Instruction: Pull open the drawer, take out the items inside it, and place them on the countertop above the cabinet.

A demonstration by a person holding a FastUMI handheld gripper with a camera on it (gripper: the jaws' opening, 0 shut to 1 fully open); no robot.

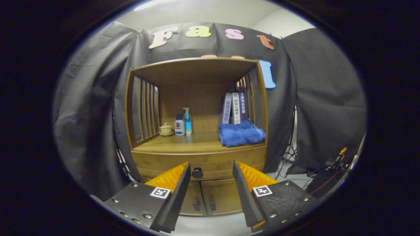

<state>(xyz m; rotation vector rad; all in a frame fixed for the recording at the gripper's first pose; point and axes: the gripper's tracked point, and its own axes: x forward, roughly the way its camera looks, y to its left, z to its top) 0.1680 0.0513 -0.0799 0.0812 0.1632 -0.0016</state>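
we hold our gripper (211,167) level, its two fingers (177,183) spread wide apart, gripping nothing.

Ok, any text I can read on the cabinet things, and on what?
Books: spine characters too blurred to read.
Bottles: labels too small to read.
Tags on the fingers: square patterns, no words.
The gripper is open, the drawer knob just ahead between its fingers.

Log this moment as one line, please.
phase: approach | drawer: closed | knob: beyond fingers, untouched | gripper: open, empty
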